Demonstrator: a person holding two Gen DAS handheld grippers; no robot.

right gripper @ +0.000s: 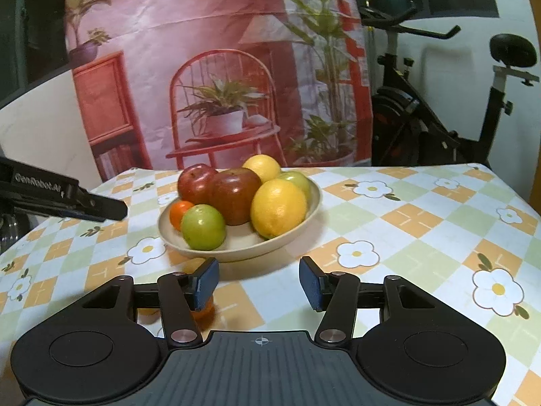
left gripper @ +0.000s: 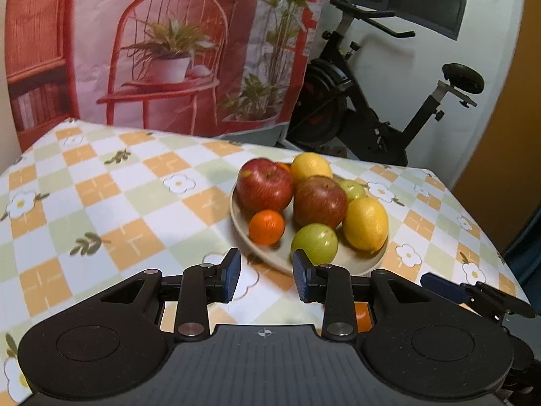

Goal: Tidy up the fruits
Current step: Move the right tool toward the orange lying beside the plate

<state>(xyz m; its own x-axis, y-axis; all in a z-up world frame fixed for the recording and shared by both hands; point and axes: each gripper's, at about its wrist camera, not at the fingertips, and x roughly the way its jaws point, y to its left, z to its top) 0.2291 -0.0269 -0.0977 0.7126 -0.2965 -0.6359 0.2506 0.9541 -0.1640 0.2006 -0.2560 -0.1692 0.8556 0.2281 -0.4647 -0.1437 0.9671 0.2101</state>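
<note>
A beige plate (left gripper: 355, 265) (right gripper: 236, 253) on the checked tablecloth holds two red apples (left gripper: 263, 184) (right gripper: 196, 182), two lemons (left gripper: 365, 223) (right gripper: 278, 208), green apples (left gripper: 314, 242) (right gripper: 203, 226) and a tangerine (left gripper: 266, 226) (right gripper: 177, 213). My left gripper (left gripper: 267, 277) hovers at the plate's near rim, open, nothing between its blue pads. My right gripper (right gripper: 259, 286) stands open just short of the plate, also with nothing in it. A loose tangerine (right gripper: 206, 311) (left gripper: 361, 318) lies on the cloth, half hidden behind a finger in each view.
The table (right gripper: 422, 223) stretches to the right of the plate under a flowered cloth. A printed backdrop (left gripper: 169, 50) hangs behind the far edge. An exercise bike (left gripper: 372, 111) stands beyond the table's back right corner. Each gripper shows at the side of the other's view.
</note>
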